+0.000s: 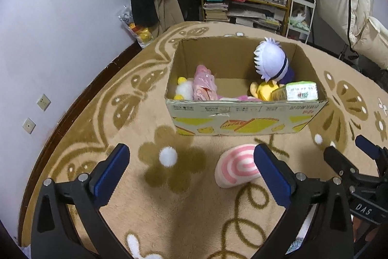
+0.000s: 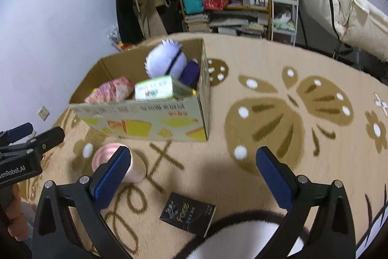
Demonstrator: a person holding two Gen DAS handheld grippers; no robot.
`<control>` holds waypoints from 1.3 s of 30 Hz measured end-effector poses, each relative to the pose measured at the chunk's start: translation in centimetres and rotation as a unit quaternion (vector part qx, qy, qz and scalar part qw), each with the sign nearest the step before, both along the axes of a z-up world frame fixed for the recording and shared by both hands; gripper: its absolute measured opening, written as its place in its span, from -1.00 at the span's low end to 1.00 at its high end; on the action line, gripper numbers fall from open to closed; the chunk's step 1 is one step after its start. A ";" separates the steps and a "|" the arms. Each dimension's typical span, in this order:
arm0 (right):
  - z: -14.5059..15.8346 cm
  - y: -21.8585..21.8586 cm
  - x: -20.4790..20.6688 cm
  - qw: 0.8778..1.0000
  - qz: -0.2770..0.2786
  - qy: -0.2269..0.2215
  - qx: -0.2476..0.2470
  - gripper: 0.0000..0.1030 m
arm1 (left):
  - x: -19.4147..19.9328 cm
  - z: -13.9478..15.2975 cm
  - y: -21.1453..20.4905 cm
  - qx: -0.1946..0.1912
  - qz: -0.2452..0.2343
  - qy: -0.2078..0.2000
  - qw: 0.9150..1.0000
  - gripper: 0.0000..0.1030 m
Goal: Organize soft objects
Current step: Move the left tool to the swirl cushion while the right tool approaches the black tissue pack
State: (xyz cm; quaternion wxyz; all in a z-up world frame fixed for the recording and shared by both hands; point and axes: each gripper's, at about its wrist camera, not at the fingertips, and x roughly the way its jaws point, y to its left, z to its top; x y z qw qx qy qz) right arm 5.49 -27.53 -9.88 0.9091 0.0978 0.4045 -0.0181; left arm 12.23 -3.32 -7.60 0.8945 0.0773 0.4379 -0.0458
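several soft toys were already packed in the cardboard box (image 1: 242, 118); the pink striped plush (image 1: 236, 166) remained on the carpet (image 1: 169, 210). both the left tool (image 1: 191, 171) and right tool (image 2: 192, 174) were held wide open, empty.

The rug (image 1: 169, 198) is tan with brown butterflies and white-centred flowers. The cardboard box (image 1: 242, 118) carries yellow printed shapes. At its six o'clock lies a pink-and-white spiral cushion (image 1: 236, 168). Inside, at two o'clock, sits a white-haired plush (image 1: 270, 60). Both grippers have blue pads (image 1: 112, 168).
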 end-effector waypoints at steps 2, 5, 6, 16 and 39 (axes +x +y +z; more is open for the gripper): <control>-0.6 0.1 0.0 1.000 -0.001 0.010 0.002 1.00 | 0.2 -0.4 -0.2 0.001 -0.003 0.005 1.000 0.97; -1.6 0.2 0.0 1.000 -0.003 0.029 0.005 1.00 | 0.5 -1.1 -0.7 0.006 -0.003 0.015 1.000 0.97; -2.0 0.3 0.1 0.999 -0.004 0.039 0.005 1.00 | 0.7 -1.3 -0.8 0.007 -0.004 0.019 1.000 0.97; -5.4 1.3 0.5 0.995 0.006 0.104 0.002 1.00 | 1.7 -3.9 -2.3 0.013 -0.019 0.056 0.998 0.97; -9.3 2.1 1.8 0.983 0.037 0.177 0.027 0.89 | 3.4 -8.2 -5.0 -0.025 -0.052 0.115 0.992 0.97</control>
